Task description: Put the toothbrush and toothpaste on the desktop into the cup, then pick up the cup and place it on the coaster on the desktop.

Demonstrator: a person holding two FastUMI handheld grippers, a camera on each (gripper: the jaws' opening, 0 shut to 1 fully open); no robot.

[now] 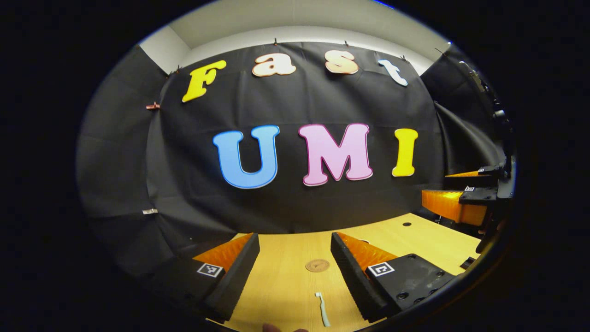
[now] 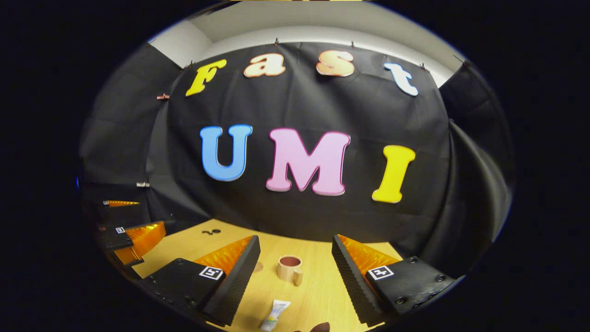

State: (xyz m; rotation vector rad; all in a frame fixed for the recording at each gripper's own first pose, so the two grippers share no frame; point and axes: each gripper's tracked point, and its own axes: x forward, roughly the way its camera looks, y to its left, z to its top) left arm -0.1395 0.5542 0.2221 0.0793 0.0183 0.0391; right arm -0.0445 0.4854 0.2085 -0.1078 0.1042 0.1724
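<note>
Black cloth wall behind, pale wooden desktop [image 1: 286, 276] below.

Left gripper view: left gripper [image 1: 295, 272] held above the desktop, jaws spread wide, nothing between them. Toothbrush [image 1: 323, 309] flat on the wood near the bottom edge, just inside the right-hand finger, head pointing away. Round brown coaster [image 1: 317, 265] farther off, between the two fingers, apart from the toothbrush. Right gripper [image 1: 454, 191] at the far right edge, raised off the desktop, jaws parted as far as can be judged from the side.

Right gripper view: right gripper [image 2: 295, 272] likewise above the desktop, jaws spread, gripping nothing. Cup [image 2: 290, 268] upright on the wood between the fingers, opening up, handle toward the camera. Toothpaste [image 2: 275, 315] lying nearer, at the bottom edge, apart from the cup. Left gripper [image 2: 133, 221] at the far left edge.
</note>
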